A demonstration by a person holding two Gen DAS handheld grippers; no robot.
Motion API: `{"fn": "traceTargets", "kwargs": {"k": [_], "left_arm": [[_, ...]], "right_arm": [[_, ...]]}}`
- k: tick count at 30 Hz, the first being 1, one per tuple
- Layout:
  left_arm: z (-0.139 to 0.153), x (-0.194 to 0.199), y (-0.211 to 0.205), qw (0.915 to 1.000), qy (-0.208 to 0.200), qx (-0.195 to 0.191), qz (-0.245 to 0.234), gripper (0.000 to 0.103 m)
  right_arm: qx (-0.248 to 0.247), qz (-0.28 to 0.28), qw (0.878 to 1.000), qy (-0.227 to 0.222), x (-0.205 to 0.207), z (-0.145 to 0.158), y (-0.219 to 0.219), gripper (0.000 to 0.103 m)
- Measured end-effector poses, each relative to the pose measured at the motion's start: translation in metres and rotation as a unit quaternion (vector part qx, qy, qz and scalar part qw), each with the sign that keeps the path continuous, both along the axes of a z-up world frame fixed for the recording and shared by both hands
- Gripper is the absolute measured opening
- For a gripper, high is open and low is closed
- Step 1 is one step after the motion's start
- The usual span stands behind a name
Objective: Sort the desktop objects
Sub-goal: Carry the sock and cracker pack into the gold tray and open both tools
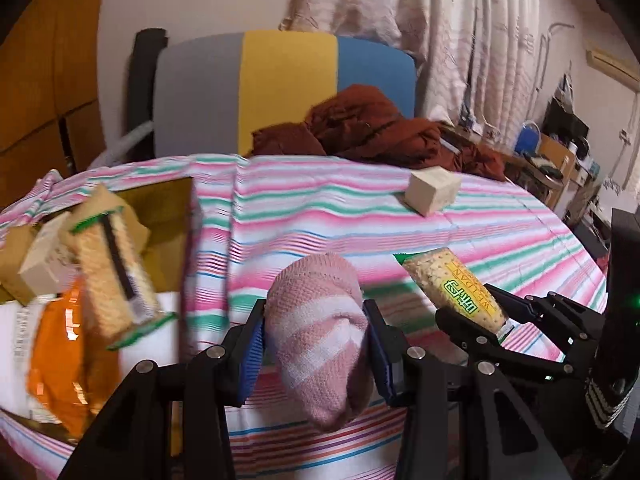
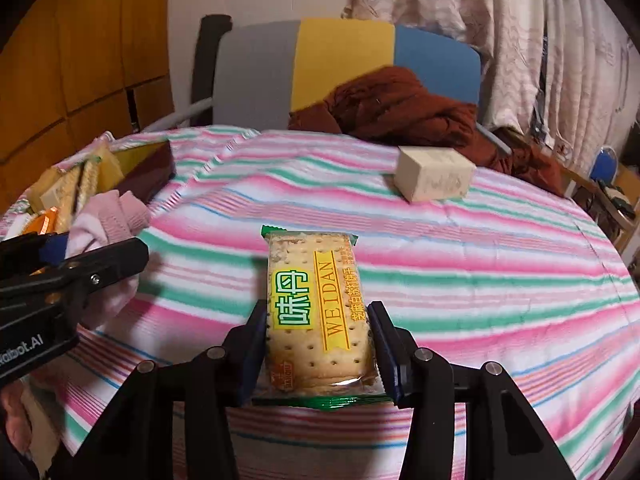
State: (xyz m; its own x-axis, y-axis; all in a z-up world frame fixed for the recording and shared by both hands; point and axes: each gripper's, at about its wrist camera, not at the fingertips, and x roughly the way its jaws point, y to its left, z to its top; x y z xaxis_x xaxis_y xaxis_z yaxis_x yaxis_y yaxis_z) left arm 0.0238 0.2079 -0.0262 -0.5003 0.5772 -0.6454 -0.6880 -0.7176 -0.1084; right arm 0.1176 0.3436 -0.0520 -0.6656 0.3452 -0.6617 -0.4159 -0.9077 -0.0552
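Striped cloth point(image 2: 480, 280) covers the tabletop; chair point(image 2: 344, 60) and curtains point(image 2: 520, 20) behind. Left claw point(image 1: 316, 340) clamps a pink sock point(image 1: 320, 332). Right claw point(image 2: 320, 344) clamps a cracker packet point(image 2: 316, 308).

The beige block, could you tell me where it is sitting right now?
In both wrist views the beige block rests alone on the striped tablecloth at the far right, just before the rust-red cloth, well beyond the biscuit packet.
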Motion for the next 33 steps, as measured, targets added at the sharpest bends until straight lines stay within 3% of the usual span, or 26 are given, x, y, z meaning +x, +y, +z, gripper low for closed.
{"fn": "traceTargets", "kwargs": {"k": [13,27,33], "left_arm": [[0.02,-0.022,-0.05,0.9969,0.014,0.013,0.076,0.047],[0.021,-0.063,-0.114,0.9842,0.018,0.003,0.176,0.047],[0.019,-0.08,-0.143,0.9787,0.02,0.001,0.204,0.047]], "right_arm": [[0.015,0.055,0.998,0.028,-0.029,0.022,-0.041,0.049],[0.015,0.142,0.988,0.057,-0.074,0.049,-0.1,0.049],[-0.008,0.174,0.983,0.056,-0.097,0.057,-0.117,0.049]]}}
